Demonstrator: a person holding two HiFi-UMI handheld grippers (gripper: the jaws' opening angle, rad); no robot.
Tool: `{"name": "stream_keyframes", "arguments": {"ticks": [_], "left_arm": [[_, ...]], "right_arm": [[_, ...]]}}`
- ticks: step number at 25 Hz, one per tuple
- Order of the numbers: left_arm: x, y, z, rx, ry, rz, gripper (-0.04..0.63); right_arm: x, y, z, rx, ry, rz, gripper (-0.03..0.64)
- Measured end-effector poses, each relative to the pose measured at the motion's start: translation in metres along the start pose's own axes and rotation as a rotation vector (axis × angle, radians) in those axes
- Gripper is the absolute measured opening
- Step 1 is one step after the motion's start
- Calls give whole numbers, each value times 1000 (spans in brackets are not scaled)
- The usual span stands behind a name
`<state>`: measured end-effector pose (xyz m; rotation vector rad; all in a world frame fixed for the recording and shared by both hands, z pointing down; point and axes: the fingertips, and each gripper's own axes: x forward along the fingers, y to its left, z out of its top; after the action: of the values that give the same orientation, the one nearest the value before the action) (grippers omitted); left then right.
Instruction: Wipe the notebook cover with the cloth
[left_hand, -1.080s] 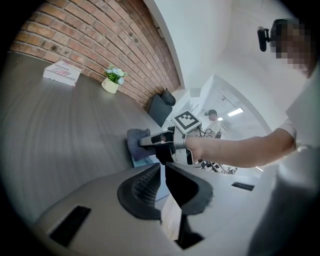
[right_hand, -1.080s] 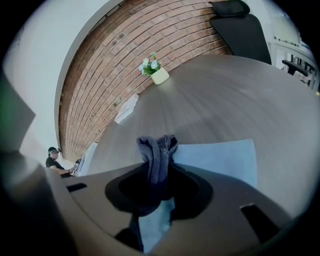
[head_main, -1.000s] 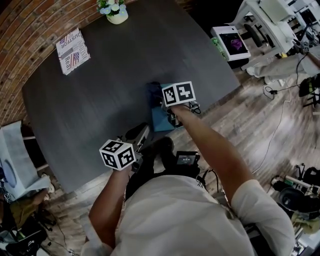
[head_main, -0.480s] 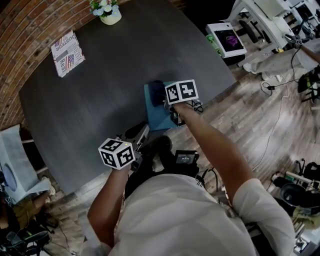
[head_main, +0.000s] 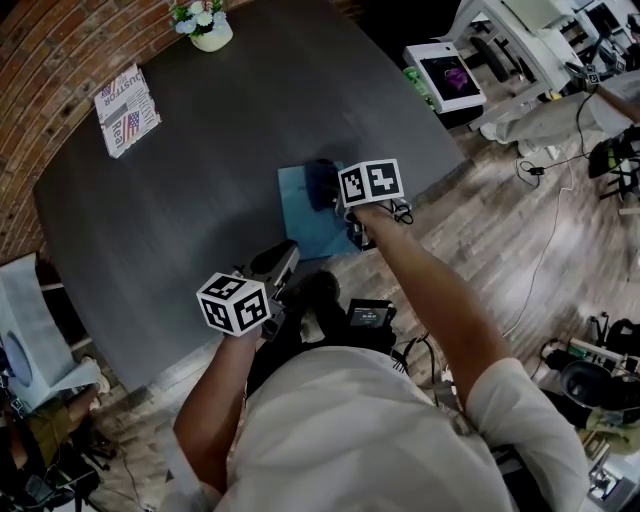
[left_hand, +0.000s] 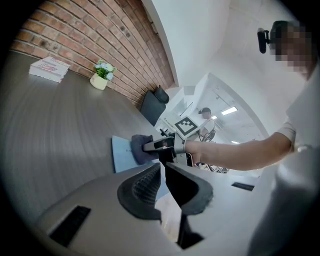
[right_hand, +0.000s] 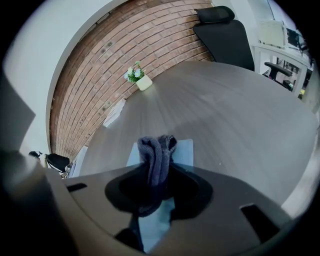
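notebook (head_main: 303, 228) flat beneath right gripper (right_hand: 156, 184) clamping dark cloth (right_hand: 157, 150), left gripper (left_hand: 162, 172) closed empty, well apart

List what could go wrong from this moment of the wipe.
1. The notebook lies loose: the left gripper is shut, empty and away from it, so a stroke might slide it.
2. It lies close to the edge of the table nearest the person, so a pull could drag it off.
3. The cloth in the right gripper is bunched, so contact may be narrow.

Cloth (head_main: 320, 185) on notebook (head_main: 300, 218) on table (head_main: 180, 150)
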<state>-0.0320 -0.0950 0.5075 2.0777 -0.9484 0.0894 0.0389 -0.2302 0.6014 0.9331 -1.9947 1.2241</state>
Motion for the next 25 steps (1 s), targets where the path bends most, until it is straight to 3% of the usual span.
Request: {"name": "stream_keyframes", "arguments": {"ticks": [13,19,22,25], "left_arm": [[11,-8,-3,8,20,-10,37],[14,-15,-6,14,25,-18,38],[12,-15,-6,16,24,-22,37],[8,-13,-7,16,22,-22,37]], "right_arm": [[-25,-39,0,10,-13,-91,124],[-47,-60,-2,-19,-22,-184,120],[-60,-70,-1,-40,-44,-237,117],[-69,-70,0,-15,-77,-234,117]]}}
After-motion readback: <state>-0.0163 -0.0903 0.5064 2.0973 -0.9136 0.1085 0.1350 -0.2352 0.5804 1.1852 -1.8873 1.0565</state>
